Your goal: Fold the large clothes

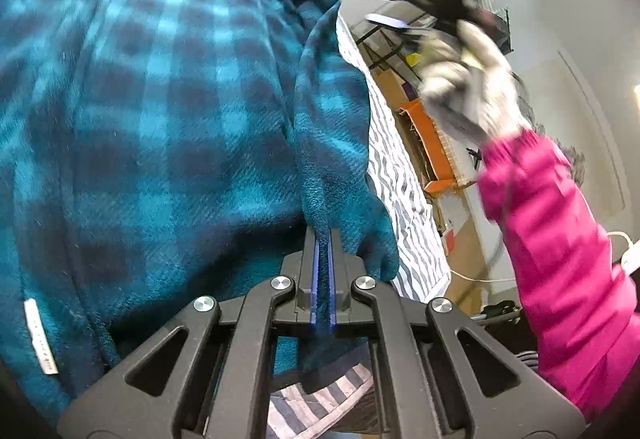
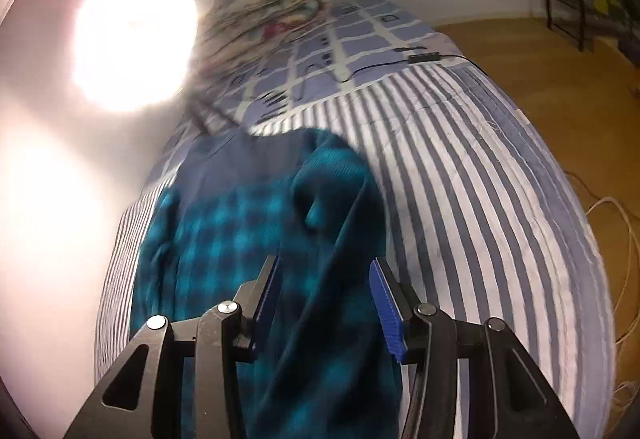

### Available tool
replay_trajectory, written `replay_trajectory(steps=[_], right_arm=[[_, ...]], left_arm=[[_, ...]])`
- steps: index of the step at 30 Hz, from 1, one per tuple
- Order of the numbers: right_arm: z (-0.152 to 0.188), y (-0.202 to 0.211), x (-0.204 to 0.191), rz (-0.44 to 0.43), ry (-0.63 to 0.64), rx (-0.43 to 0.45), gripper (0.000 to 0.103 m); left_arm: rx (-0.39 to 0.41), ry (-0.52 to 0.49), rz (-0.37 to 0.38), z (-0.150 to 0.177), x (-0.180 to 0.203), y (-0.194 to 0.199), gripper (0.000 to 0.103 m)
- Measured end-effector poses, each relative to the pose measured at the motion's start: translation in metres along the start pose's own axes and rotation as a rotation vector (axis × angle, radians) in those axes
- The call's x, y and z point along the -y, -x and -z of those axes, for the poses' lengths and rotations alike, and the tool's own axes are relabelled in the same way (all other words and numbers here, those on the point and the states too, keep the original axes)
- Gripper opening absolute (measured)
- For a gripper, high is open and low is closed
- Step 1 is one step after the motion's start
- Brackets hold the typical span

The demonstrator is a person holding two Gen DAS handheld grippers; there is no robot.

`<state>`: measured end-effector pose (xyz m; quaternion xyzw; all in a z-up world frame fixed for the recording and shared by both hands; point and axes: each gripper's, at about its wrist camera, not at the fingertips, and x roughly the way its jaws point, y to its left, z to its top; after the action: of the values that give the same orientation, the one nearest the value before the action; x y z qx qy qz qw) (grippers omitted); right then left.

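Teal-and-navy checked garment (image 1: 168, 111): soft, fuzzy matt fleece. Grey-and-white striped quilt (image 2: 480, 175) on the bed: smooth stitched cloth. Left gripper (image 1: 323, 239): matt black plastic, shiny metal rivets, ribbed blue pads. Wooden floor (image 2: 560, 51): smooth.

A bed (image 2: 500, 199) carries everything, covered by a quilt (image 2: 460, 167) in blue-grey and white stripes. Beyond the quilt, toward the head, lies a sheet (image 2: 360, 35) with a lavender grid pattern. A teal and navy plaid fleece garment (image 2: 224, 239) lies spread on the striped quilt, one sleeve (image 2: 336, 175) bunched on top of it. A black cable with a small black box (image 2: 426, 57) rests on the grid sheet near the quilt's edge. A blurred floral bundle (image 2: 272, 7) sits at the head end. The bed stands on a wooden floor (image 2: 560, 51).
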<state>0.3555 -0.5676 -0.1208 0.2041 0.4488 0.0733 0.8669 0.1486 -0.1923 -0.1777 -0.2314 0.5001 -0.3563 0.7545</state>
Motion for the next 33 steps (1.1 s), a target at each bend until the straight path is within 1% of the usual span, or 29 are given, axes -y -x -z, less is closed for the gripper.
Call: replay_trajectory(steps=[5,7,9,10,11,12,13,14,15,17,18,20,22,23,26,29,33], right_arm=[[-0.023,-0.043,0.017,-0.013,-0.098,-0.001,0.048],[-0.030,-0.058,0.023,-0.023,-0.133,-0.016,0.048],[-0.035,-0.070,0.026,-0.010,-0.144,-0.017,0.048],[-0.037,-0.072,0.026,-0.008,-0.145,-0.016,0.045],[-0.039,-0.073,0.024,-0.010,-0.143,-0.015,0.030],[-0.040,-0.073,0.023,-0.006,-0.140,-0.016,0.024],[-0.042,-0.070,0.017,0.021,-0.117,-0.014,0.016],[-0.044,-0.067,0.009,0.069,-0.075,-0.014,0.010],[-0.046,-0.063,-0.001,0.120,-0.029,-0.012,0.007],[-0.049,-0.056,-0.024,0.170,0.072,-0.014,0.004],[-0.050,-0.054,-0.041,0.218,0.143,-0.012,0.004],[-0.052,-0.052,-0.071,0.261,0.260,-0.002,0.003],[-0.054,-0.057,-0.099,0.273,0.348,-0.006,0.003],[-0.053,-0.064,-0.114,0.286,0.398,-0.012,0.003],[-0.048,-0.093,-0.145,0.294,0.492,-0.045,0.003],[-0.037,-0.130,-0.161,0.270,0.528,-0.086,0.003],[-0.019,-0.180,-0.166,0.258,0.557,-0.149,0.002]], left_arm=[[-0.001,0.021,0.035,0.001,-0.005,0.004,0.000],[0.001,0.002,0.032,0.002,-0.003,0.004,0.000],[0.004,-0.009,0.033,0.000,-0.003,0.002,0.000],[0.006,-0.012,0.034,0.000,-0.003,0.002,0.000],[0.007,-0.012,0.035,-0.001,-0.003,0.001,0.000],[0.008,-0.011,0.041,0.000,-0.003,0.001,0.000],[0.007,-0.010,0.049,0.001,-0.003,0.001,0.000],[0.007,-0.012,0.055,0.003,-0.002,0.002,0.000],[0.008,-0.019,0.060,0.004,0.000,0.003,0.000],[0.009,-0.034,0.064,0.006,0.003,0.004,0.000],[0.009,-0.039,0.069,0.007,0.005,0.004,0.000],[0.008,-0.040,0.079,0.008,0.006,0.004,0.000],[0.007,-0.045,0.086,0.009,0.008,0.004,0.000],[0.006,-0.053,0.081,0.010,0.009,0.003,0.000],[0.006,-0.061,0.066,0.010,0.007,0.000,0.000],[0.005,-0.050,0.057,0.006,0.001,-0.003,0.000],[0.000,-0.019,0.044,0.004,-0.011,-0.006,0.000]])
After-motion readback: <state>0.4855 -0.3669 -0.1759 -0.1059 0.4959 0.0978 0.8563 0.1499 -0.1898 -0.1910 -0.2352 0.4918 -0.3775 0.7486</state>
